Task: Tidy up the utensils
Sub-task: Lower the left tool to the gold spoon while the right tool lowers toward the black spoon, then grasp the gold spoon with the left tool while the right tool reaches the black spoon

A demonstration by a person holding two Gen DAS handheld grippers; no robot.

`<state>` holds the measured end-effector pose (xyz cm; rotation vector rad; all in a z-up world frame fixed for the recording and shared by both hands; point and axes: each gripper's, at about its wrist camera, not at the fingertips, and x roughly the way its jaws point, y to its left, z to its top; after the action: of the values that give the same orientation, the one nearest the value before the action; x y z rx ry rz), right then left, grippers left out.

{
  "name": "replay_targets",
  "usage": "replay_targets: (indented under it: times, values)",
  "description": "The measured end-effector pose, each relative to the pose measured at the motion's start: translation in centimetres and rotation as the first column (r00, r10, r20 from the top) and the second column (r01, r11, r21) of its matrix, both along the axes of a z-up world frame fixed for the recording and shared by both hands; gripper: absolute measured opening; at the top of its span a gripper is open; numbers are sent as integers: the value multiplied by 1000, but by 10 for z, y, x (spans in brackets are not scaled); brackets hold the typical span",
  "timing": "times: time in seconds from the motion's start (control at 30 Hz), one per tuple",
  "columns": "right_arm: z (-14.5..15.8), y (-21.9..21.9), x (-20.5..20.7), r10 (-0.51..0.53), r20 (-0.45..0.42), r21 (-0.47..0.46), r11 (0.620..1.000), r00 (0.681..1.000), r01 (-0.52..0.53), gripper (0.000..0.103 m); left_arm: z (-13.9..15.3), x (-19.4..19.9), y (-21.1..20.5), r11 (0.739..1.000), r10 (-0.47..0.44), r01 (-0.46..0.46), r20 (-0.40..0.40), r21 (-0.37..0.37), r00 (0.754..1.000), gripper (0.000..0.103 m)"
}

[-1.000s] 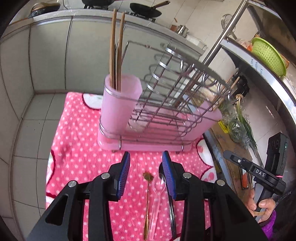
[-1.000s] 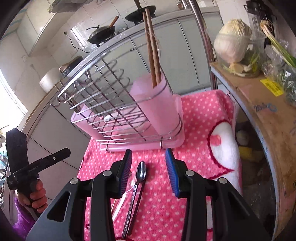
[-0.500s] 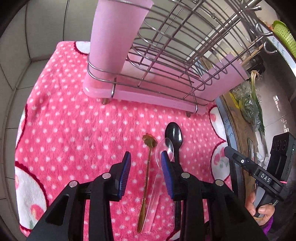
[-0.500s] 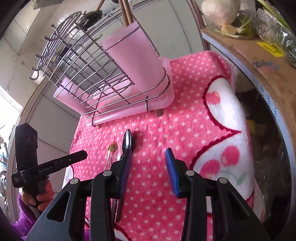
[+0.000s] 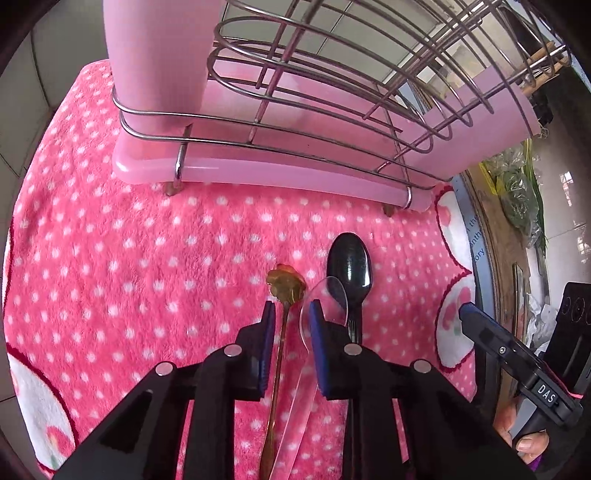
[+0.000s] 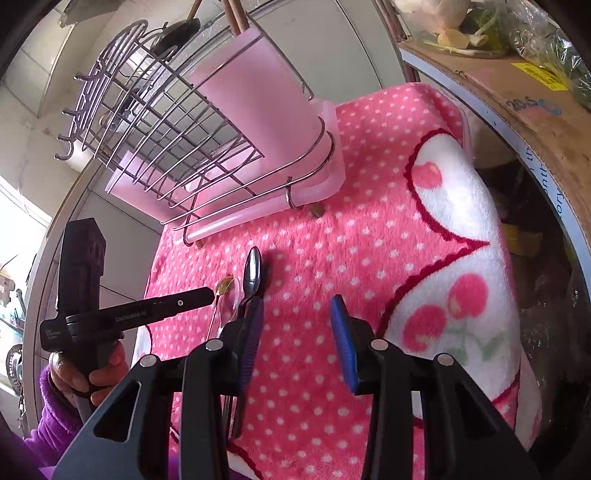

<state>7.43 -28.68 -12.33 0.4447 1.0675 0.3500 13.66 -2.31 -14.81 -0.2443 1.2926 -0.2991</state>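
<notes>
Three spoons lie side by side on the pink dotted towel (image 5: 129, 266): a gold spoon (image 5: 286, 288), a clear plastic spoon (image 5: 327, 299) and a dark steel spoon (image 5: 349, 264). My left gripper (image 5: 291, 325) is low over them, jaws narrowed either side of the gold spoon's neck, with a gap still showing. My right gripper (image 6: 297, 328) is open and empty, just right of the steel spoon (image 6: 253, 271). The pink utensil cup (image 6: 258, 99) stands in the wire dish rack (image 5: 332, 92) and holds chopsticks (image 6: 236, 14).
The rack's pink drip tray (image 5: 266, 177) stands close ahead of the spoons. A cardboard-edged shelf with vegetables (image 6: 517, 66) runs along the right. Tiled cabinet fronts (image 5: 22, 92) lie to the left. The towel's white cherry patch (image 6: 450, 258) lies right of the right gripper.
My left gripper has dropped closer to the towel and its jaws have narrowed around the gold spoon's neck. My right gripper has also lowered and tilted down; its jaws stay open.
</notes>
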Motion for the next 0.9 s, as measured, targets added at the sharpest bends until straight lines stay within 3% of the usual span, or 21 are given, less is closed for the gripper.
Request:
replay_targets:
  times: [0.17, 0.53, 0.67, 0.73, 0.9]
  values:
    - [-4, -1, 1, 4, -16, 17, 1000, 1000, -3, 38, -8, 8, -6, 999, 1, -1, -5, 53, 1000, 13]
    - [-9, 5, 2, 20, -41, 36, 999, 999, -19, 38, -20, 22, -36, 995, -30, 31, -11, 96, 999, 15]
    - [-11, 9, 3, 30, -52, 44, 999, 998, -27, 38, -21, 22, -36, 997, -26, 25, 13, 78, 1000, 11]
    - [-12, 10, 3, 33, -54, 45, 999, 998, -30, 38, -19, 21, -33, 999, -22, 21, 21, 48, 1000, 3]
    - [-13, 13, 5, 37, -56, 50, 998, 998, -34, 38, -13, 17, -12, 999, 23, -25, 45, 43, 999, 2]
